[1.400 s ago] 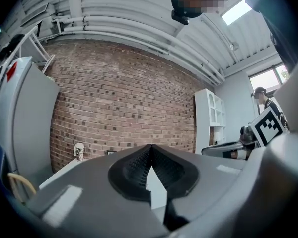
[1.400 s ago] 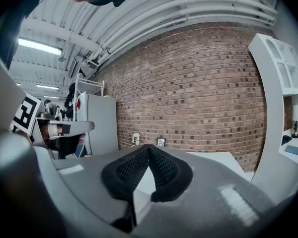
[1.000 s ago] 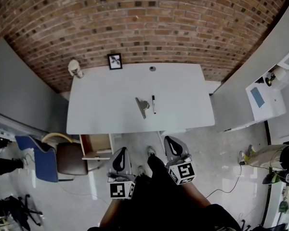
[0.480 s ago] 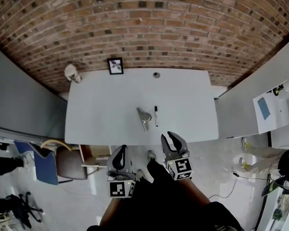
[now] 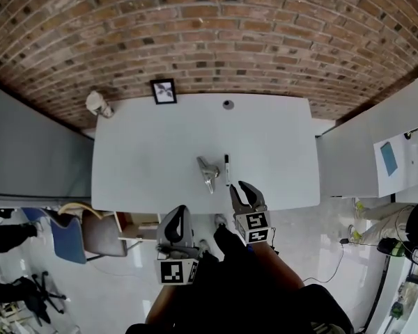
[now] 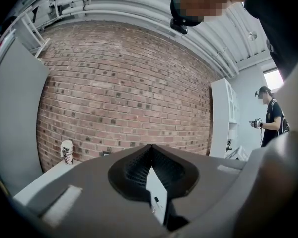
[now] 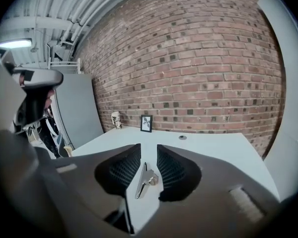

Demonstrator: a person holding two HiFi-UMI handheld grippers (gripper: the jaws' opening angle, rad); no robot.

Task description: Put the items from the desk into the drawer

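Observation:
A silver metal clip [image 5: 207,170] and a black pen [image 5: 227,168] lie side by side near the middle of the white desk [image 5: 146,152]. My right gripper [image 5: 241,188] is open and empty at the desk's front edge, just short of the pen. In the right gripper view, the clip [image 7: 145,179] shows through the gap of that gripper [image 7: 149,150]. My left gripper [image 5: 180,212] hangs lower and to the left, off the desk, with its jaws shut and empty [image 6: 149,147]. A wooden drawer [image 5: 141,220] stands open under the desk's front left.
A small picture frame [image 5: 164,91], a paper cup [image 5: 95,104] and a round grommet [image 5: 228,104] sit along the desk's back edge by the brick wall. A blue chair [image 5: 63,232] stands left of the drawer. Grey partitions flank the desk. A person [image 6: 271,119] stands far right.
My right gripper has moved forward from over the floor to the desk's front edge, near the pen and clip. The left gripper has barely moved. The desk appears closer.

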